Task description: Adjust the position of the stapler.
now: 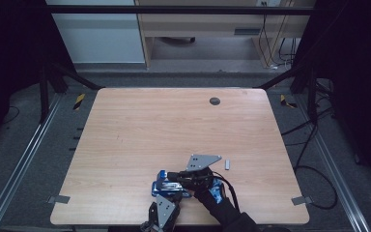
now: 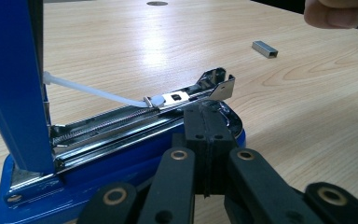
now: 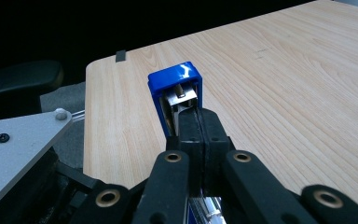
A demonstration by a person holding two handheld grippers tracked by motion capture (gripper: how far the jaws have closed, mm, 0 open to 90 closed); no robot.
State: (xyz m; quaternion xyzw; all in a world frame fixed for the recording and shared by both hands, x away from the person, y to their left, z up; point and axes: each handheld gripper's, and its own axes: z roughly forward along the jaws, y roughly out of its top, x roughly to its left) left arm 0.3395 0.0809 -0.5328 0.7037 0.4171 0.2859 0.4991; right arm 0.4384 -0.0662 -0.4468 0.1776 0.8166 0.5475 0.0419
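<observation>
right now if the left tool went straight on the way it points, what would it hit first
The left tool sits shut right at the open blue stapler, so it would likely meet the stapler's metal front end first.

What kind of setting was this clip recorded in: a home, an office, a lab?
Most likely a lab recording rig. A bare light wooden table stands inside a black metal frame with dark curtains, cables trail over the grey floor, and on the table lie an opened blue stapler and a strip of staples.

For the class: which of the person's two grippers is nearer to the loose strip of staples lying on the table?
Right. The right gripper lies just beside the staple strip, to its left, at the open blue stapler. The left gripper sits lower, toward the table's near edge, farther off.
</observation>
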